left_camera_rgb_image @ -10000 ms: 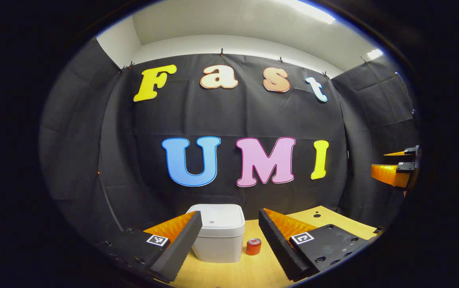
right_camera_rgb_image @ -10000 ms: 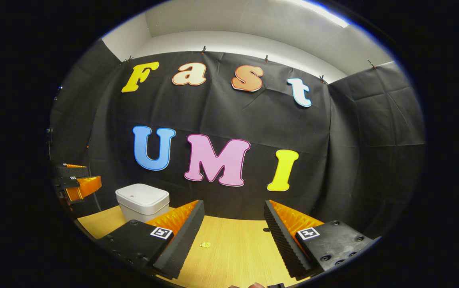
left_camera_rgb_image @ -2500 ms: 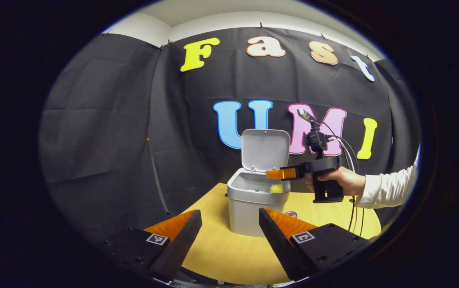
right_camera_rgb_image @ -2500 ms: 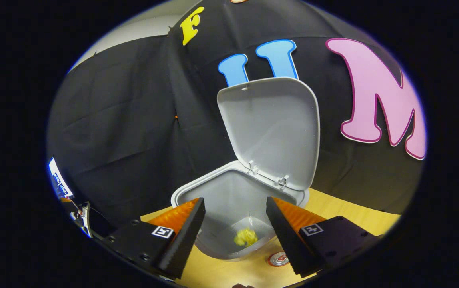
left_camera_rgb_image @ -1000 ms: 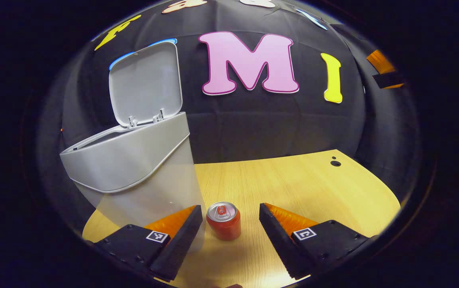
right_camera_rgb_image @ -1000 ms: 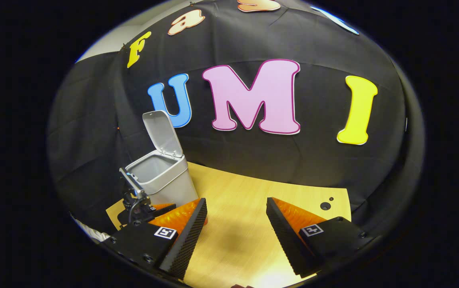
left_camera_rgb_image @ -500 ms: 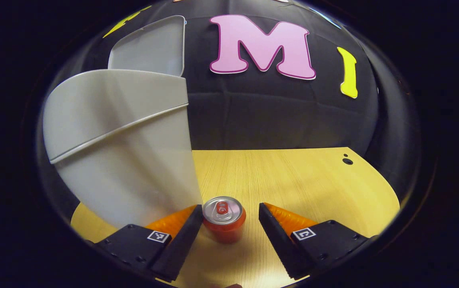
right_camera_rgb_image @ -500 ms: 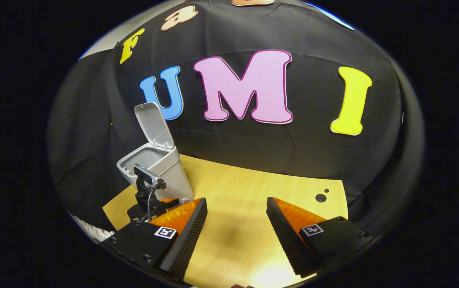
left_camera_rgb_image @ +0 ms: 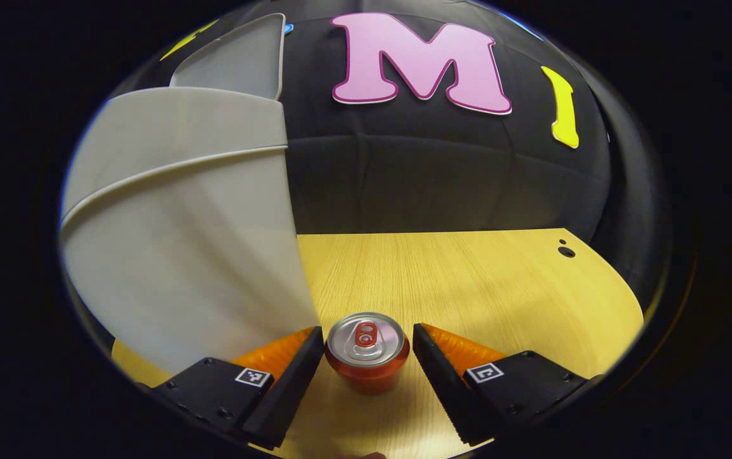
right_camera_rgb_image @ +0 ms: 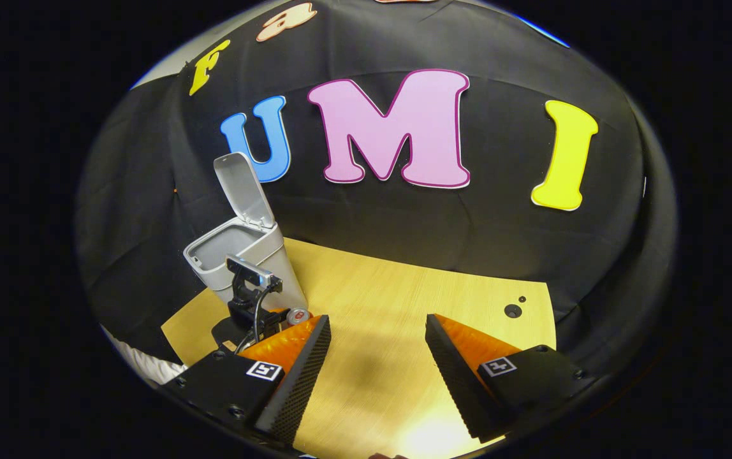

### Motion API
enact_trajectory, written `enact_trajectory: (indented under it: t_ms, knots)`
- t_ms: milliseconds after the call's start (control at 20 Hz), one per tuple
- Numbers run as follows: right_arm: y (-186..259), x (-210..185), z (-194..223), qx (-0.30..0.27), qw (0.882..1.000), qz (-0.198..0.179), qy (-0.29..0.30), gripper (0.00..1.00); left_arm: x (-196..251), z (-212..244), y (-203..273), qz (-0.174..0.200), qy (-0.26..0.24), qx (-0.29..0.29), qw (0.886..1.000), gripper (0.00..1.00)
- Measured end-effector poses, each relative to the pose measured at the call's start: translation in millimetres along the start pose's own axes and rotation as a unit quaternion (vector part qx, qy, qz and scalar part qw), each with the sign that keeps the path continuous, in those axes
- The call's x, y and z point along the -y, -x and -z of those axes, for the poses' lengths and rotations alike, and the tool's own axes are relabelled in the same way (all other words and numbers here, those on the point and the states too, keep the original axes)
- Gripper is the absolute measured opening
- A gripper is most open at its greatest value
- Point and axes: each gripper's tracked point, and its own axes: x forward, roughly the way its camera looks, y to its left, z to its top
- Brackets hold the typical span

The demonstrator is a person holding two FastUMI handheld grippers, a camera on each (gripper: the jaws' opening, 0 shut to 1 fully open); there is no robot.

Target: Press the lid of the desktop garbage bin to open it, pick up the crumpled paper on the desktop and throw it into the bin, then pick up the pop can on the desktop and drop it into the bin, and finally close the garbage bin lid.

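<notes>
Left gripper: spread wide, fingers flanking the can, not clamped.
Red aluminium pop can: upright on the desk, long axis vertical, just right of the bin.
Grey plastic garbage bin: lid raised.
Right gripper: parted, empty, farther from the can.
Pale wooden desktop: open room right of the can.

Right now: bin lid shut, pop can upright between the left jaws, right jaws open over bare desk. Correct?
One error: the bin lid is open, standing up behind the bin, as the right gripper view shows. The rest holds: the pop can stands upright between the left jaws, and the right jaws are open over bare desk.
</notes>
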Motion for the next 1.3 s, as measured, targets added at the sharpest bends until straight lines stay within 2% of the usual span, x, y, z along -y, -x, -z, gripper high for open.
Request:
enact_trajectory:
  t_ms: [200,250,550,750,900,1100,1300]
  knots:
    - [2,1,3,-0.006,1.000,0.005,0.003,0.97,5,6,-12,0.013,-0.002,-0.011,1.000,0.97]
    - [3,2,5,-0.006,1.000,0.007,0.003,0.97,7,5,-11,0.020,-0.001,-0.009,1.000,0.89]
    - [7,0,6,-0.005,1.000,0.013,-0.008,0.96,25,-14,14,0.049,0.017,-0.022,0.998,0.84]
    - [16,-5,1,0.007,1.000,0.015,-0.014,0.96,40,-59,63,0.082,0.020,0.001,0.996,0.83]
    - [25,-7,-4,0.020,0.999,0.018,-0.021,0.96,37,-102,102,0.095,0.001,0.040,0.995,0.83]
    - [38,-10,-6,0.037,0.999,0.021,-0.029,0.96,7,-178,152,0.087,-0.030,0.113,0.989,0.82]
    - [46,-20,-5,0.046,0.998,0.013,-0.038,0.97,-46,-233,178,0.067,-0.029,0.158,0.985,0.82]
